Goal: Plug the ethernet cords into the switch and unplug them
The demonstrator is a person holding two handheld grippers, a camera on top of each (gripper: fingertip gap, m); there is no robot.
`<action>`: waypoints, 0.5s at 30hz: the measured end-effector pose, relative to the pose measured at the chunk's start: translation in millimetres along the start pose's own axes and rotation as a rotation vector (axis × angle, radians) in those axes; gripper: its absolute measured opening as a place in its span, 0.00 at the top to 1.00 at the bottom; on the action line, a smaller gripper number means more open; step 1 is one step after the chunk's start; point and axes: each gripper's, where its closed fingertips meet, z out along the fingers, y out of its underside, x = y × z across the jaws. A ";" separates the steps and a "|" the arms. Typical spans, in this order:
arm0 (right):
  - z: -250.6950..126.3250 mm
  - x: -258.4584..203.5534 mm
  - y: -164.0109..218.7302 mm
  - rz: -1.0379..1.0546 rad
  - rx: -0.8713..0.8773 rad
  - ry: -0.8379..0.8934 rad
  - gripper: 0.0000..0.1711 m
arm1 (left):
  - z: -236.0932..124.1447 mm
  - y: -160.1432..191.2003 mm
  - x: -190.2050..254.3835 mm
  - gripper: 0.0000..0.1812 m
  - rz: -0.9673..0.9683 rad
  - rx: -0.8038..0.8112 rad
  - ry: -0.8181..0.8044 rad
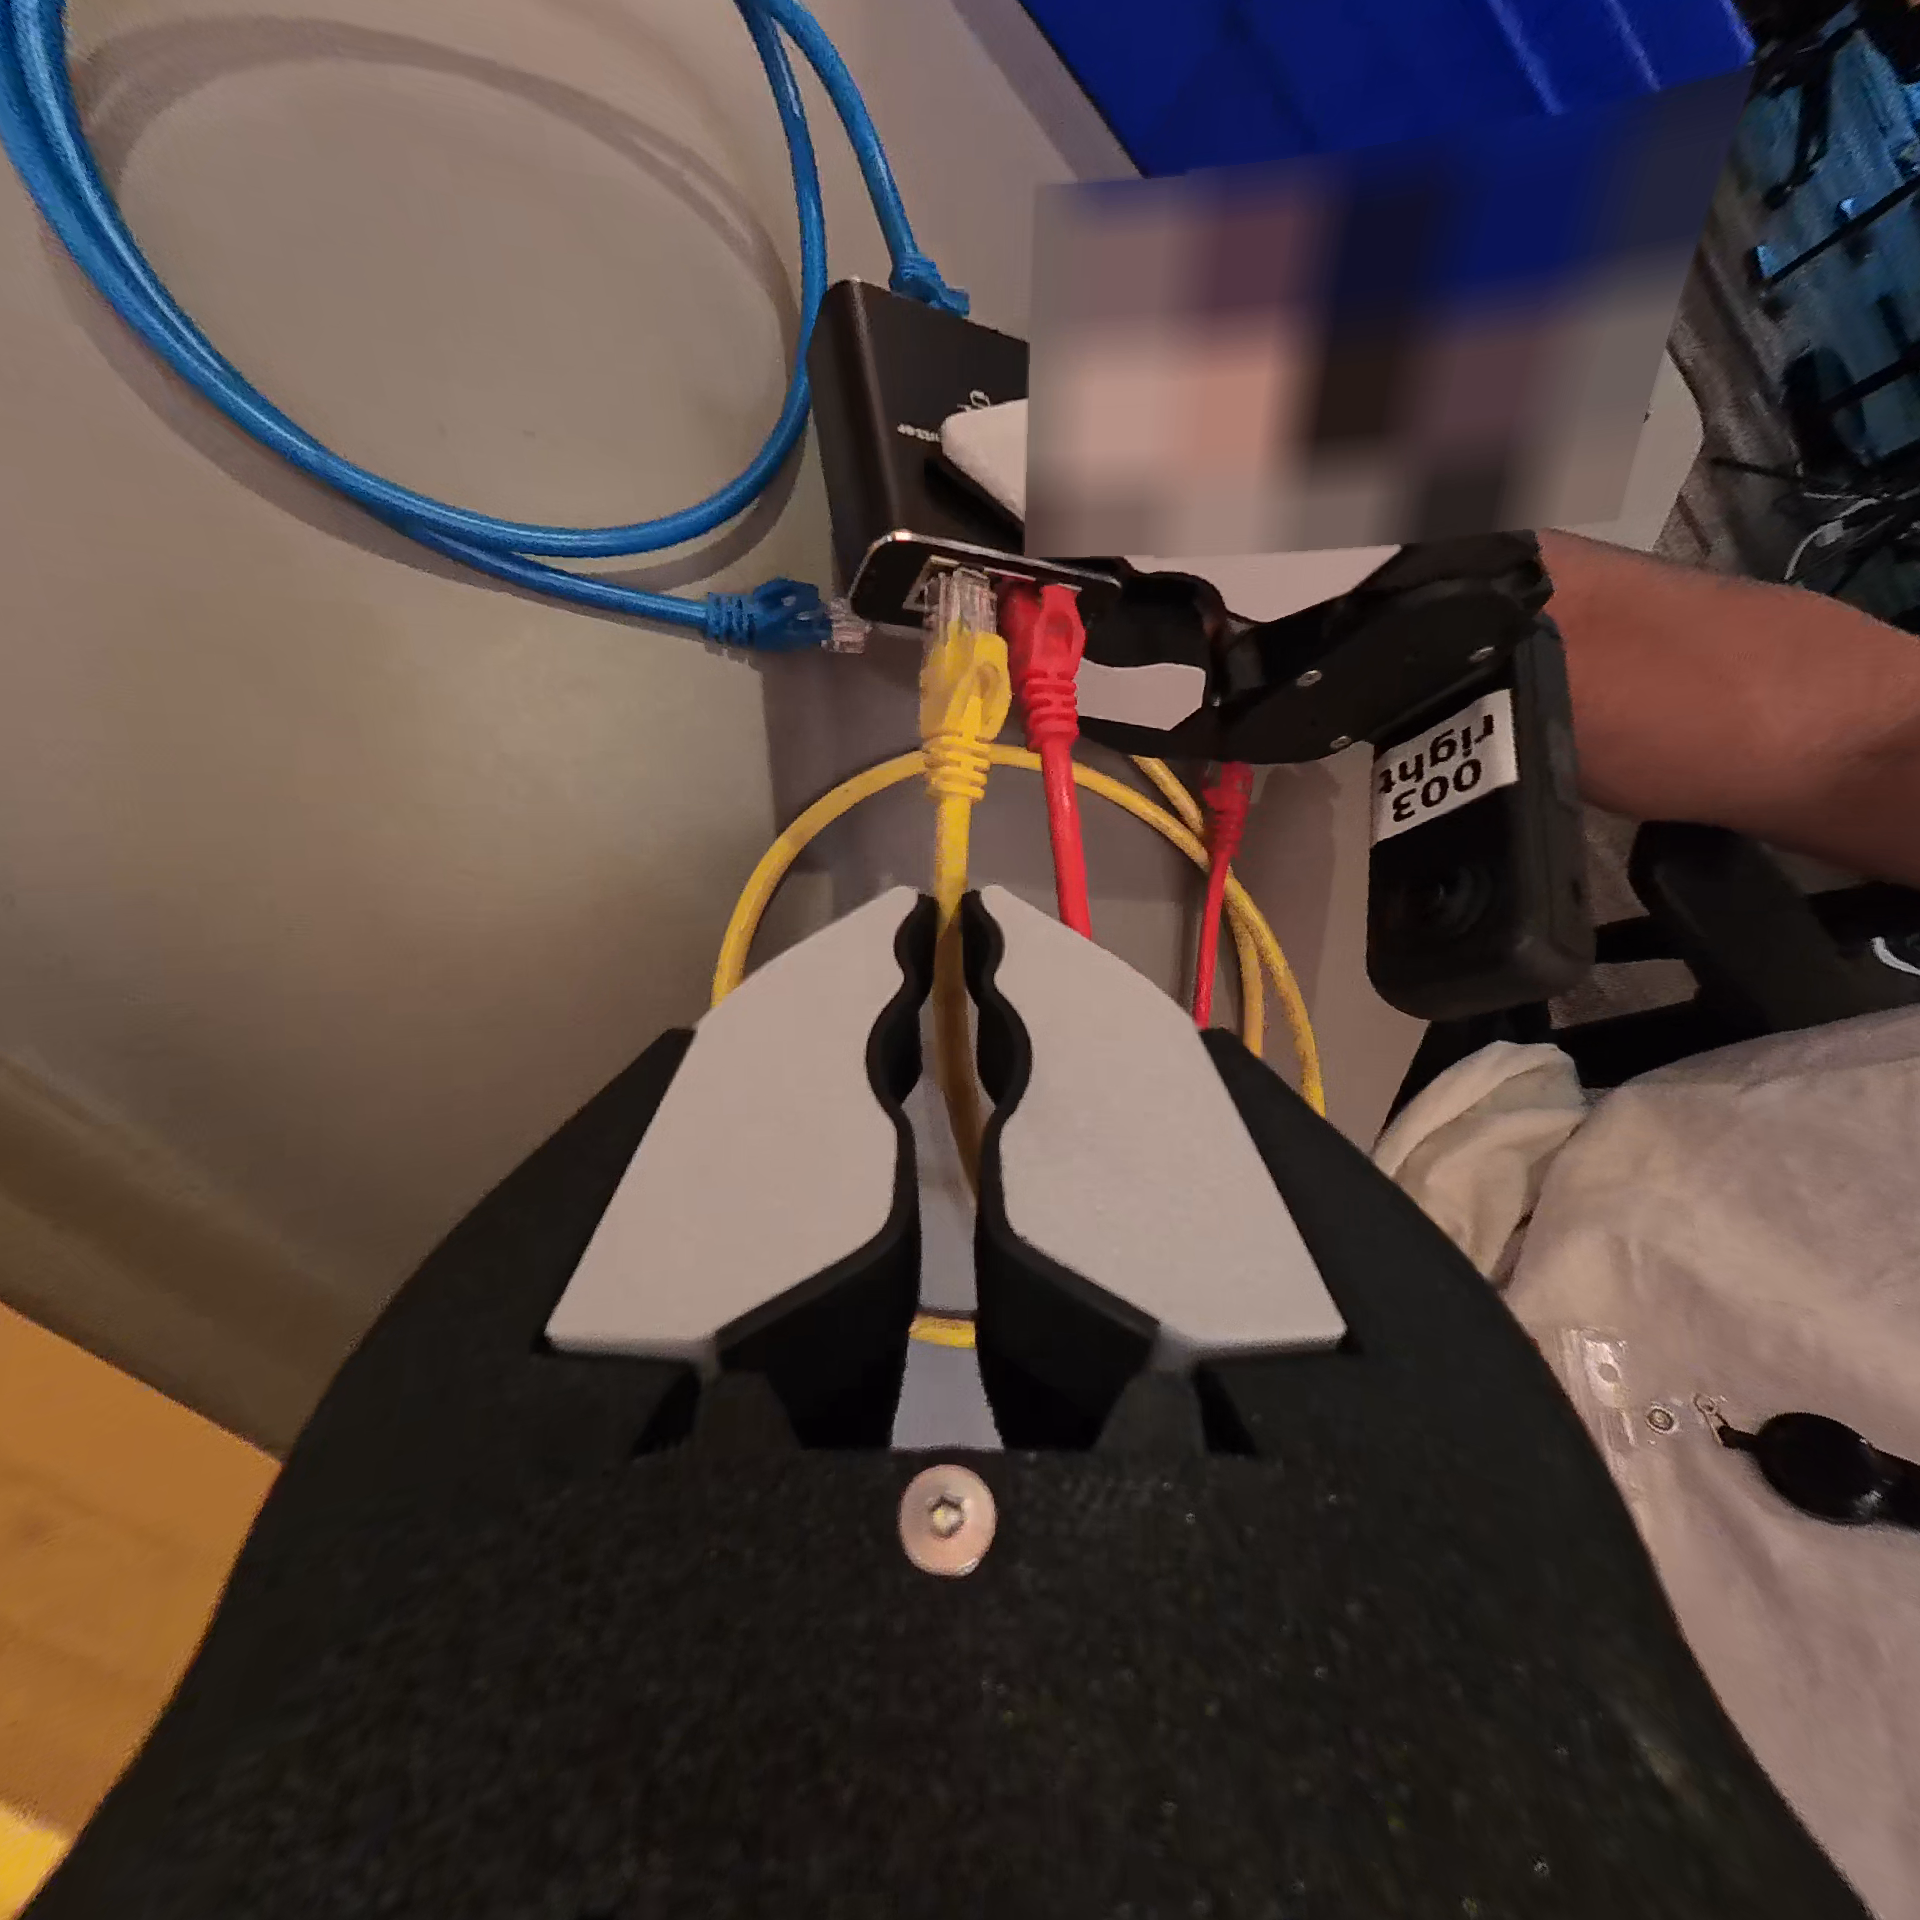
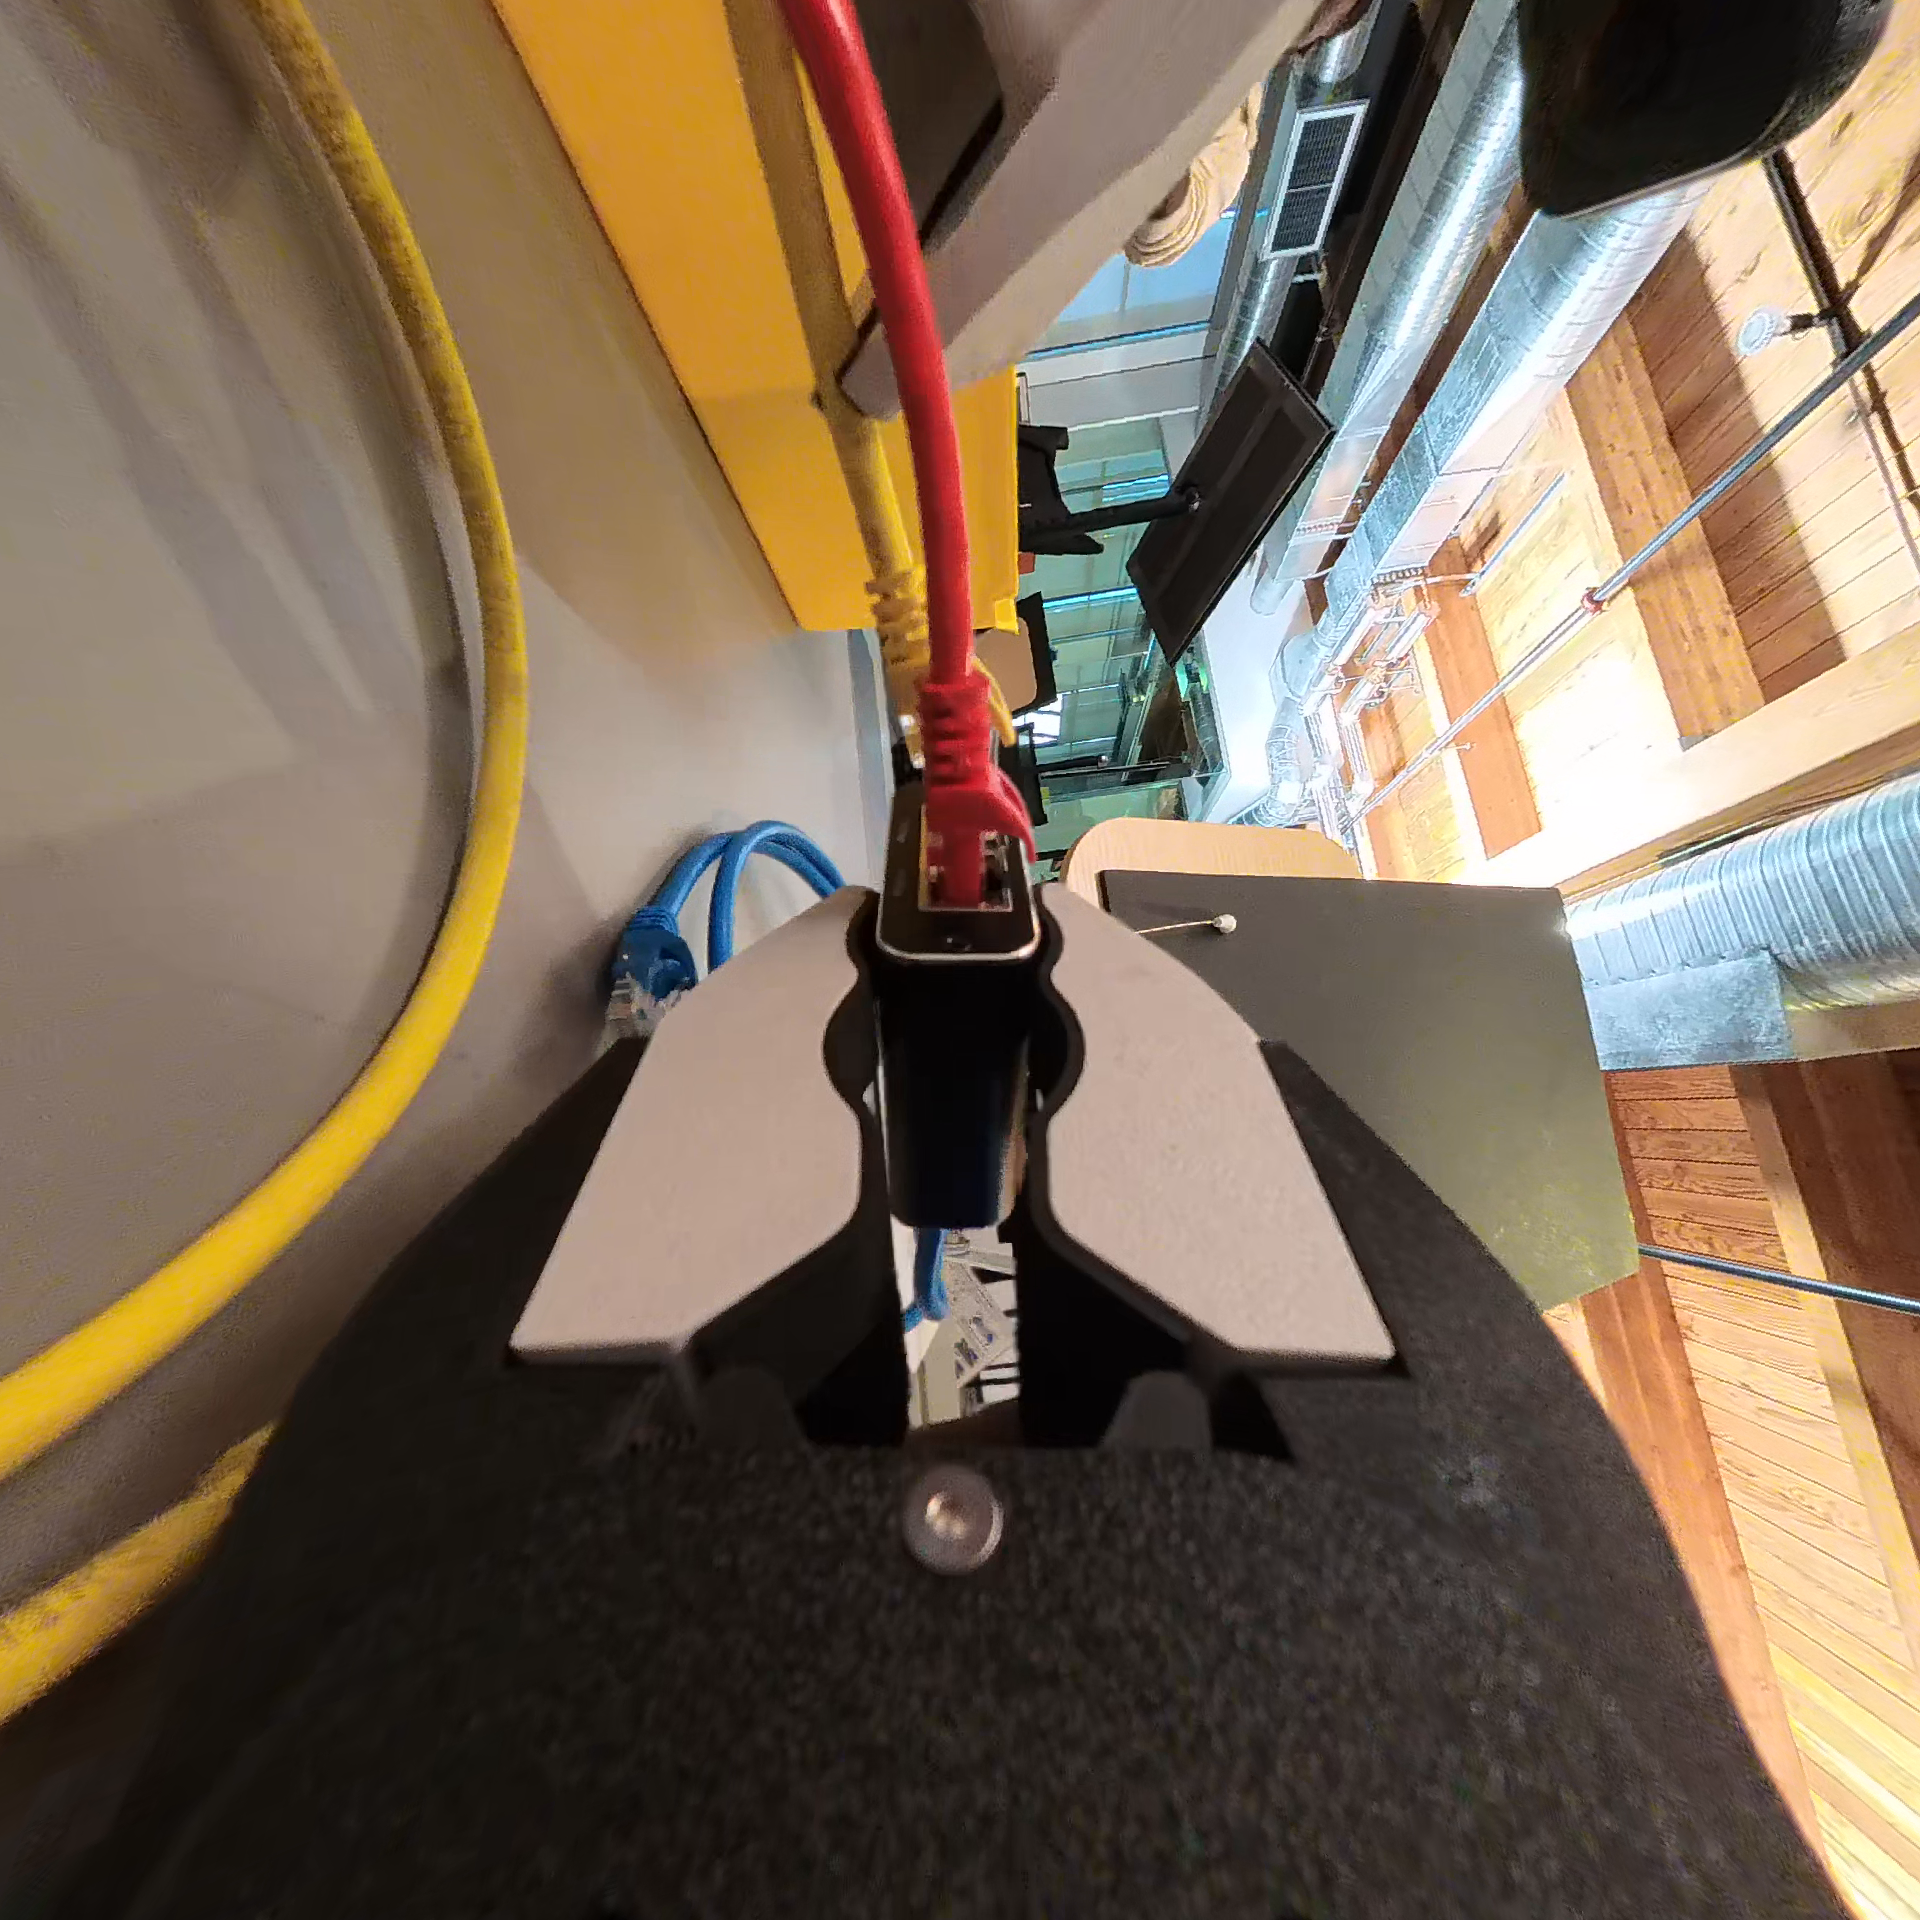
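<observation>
The left gripper (image 1: 948, 914), jaws nearly closed around the yellow cord (image 1: 954, 821), trailed straight below its plug (image 1: 961, 649) at the port of the switch (image 2: 954, 1023), which the right gripper (image 2: 956, 914) clamped aloft off the table (image 1: 364, 831), red cord (image 2: 940, 540) seated alongside.

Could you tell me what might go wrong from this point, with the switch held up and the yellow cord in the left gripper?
1. The left gripper pinches the yellow cord behind its plug, so the plug may tilt at the port.
2. The right gripper holds the switch by its narrow sides; pushing could make it slip.
3. The plugged red cord sits alongside and could be knocked.
</observation>
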 end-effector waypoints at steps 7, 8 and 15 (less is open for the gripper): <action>0.1 1.1 -2.1 -0.023 0.005 0.018 0.86 | 1.6 4.4 3.8 0.97 0.000 -0.032 0.024; -0.1 2.3 -2.5 -0.022 0.013 0.024 0.86 | 1.5 4.2 4.2 0.97 -0.016 -0.026 0.040; -0.6 2.7 -7.7 -0.074 0.020 0.048 0.86 | 0.6 3.9 4.7 0.97 -0.056 -0.012 0.065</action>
